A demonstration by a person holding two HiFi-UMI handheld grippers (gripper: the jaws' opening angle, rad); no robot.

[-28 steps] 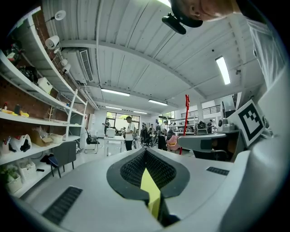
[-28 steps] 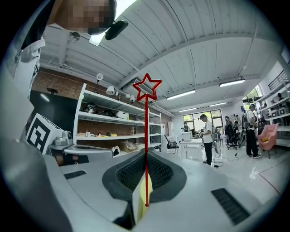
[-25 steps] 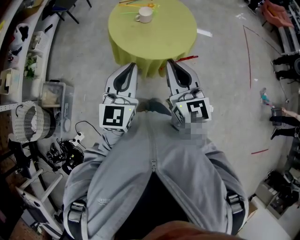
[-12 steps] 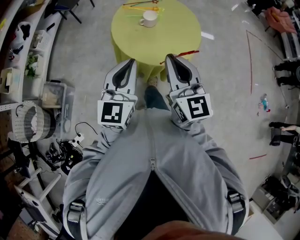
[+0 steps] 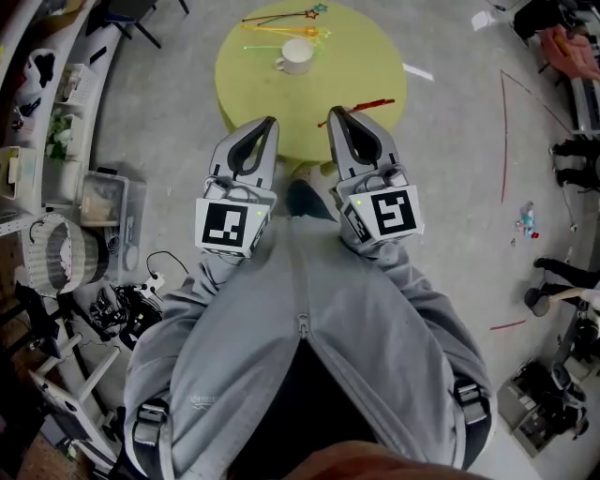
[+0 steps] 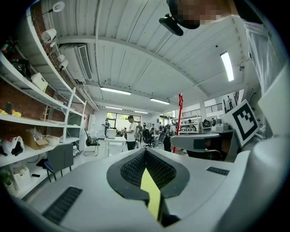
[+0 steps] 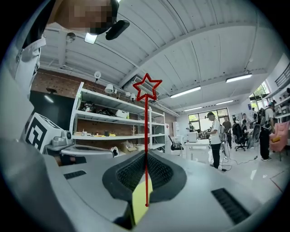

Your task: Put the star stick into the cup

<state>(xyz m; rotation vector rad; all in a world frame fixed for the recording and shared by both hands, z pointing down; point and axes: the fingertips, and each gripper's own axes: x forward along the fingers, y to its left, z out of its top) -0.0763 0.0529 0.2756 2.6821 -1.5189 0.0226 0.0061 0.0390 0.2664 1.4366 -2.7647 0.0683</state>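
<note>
A white cup (image 5: 295, 57) stands on the far part of a round yellow-green table (image 5: 356, 66). Several star sticks (image 5: 281, 19) lie on the table beyond and beside the cup. My right gripper (image 5: 334, 115) is shut on a red star stick (image 5: 367, 105), which juts out to the right near the table's front edge. In the right gripper view the stick (image 7: 146, 136) rises between the closed jaws of my right gripper (image 7: 146, 158) to a red star outline (image 7: 147, 87). My left gripper (image 5: 270, 123) (image 6: 147, 156) is shut with nothing in it, beside the right one.
Shelves, a clear plastic box (image 5: 105, 195), a white basket (image 5: 56, 251) and tangled cables (image 5: 131, 305) crowd the floor at the left. People's legs and gear (image 5: 562, 150) show at the right edge. My grey-clad body fills the lower frame.
The table and cup have slid down in the head view, with more of the far sticks showing. Both grippers keep their pose, the red stick still in the right one.
</note>
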